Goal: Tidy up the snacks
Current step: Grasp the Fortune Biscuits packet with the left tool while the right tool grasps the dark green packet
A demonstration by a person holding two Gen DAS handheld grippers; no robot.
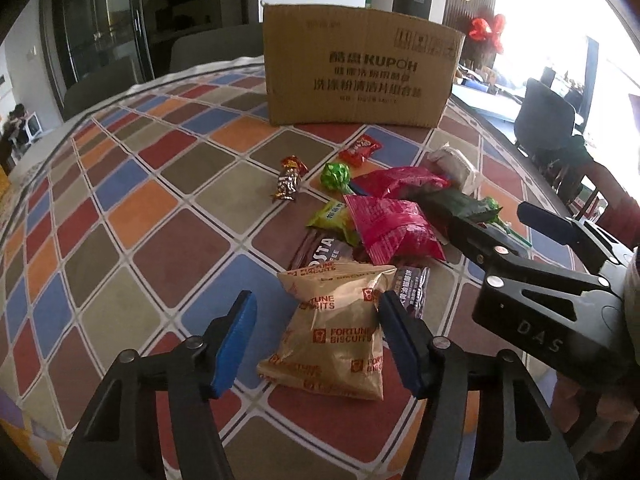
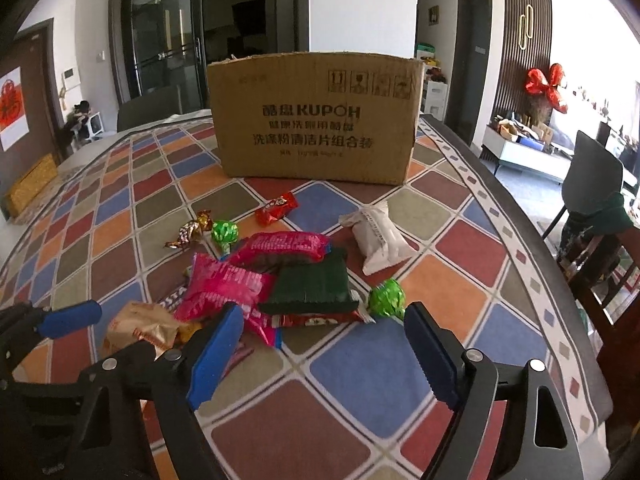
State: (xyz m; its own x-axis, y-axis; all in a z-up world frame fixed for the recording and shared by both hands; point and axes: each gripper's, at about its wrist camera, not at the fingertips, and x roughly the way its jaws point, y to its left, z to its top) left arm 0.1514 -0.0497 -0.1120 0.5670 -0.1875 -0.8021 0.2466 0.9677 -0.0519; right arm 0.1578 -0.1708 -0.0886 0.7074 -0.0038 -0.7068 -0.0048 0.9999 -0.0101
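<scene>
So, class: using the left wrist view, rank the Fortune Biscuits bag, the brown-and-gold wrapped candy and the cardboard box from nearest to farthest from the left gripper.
1. Fortune Biscuits bag: on the table just ahead of the open left gripper, toward its right finger.
2. Brown-and-gold wrapped candy: mid-table, left of the snack pile.
3. Cardboard box: upright at the far end.

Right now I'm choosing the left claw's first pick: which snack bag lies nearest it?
The tan biscuit bag, lying between the open left claw fingers; the pink bags sit farther back.

Brown box (image 2: 316, 120); multicolour checked cloth (image 2: 360, 364); pink packs (image 2: 224, 286); blue gripper pads (image 2: 214, 360).
</scene>
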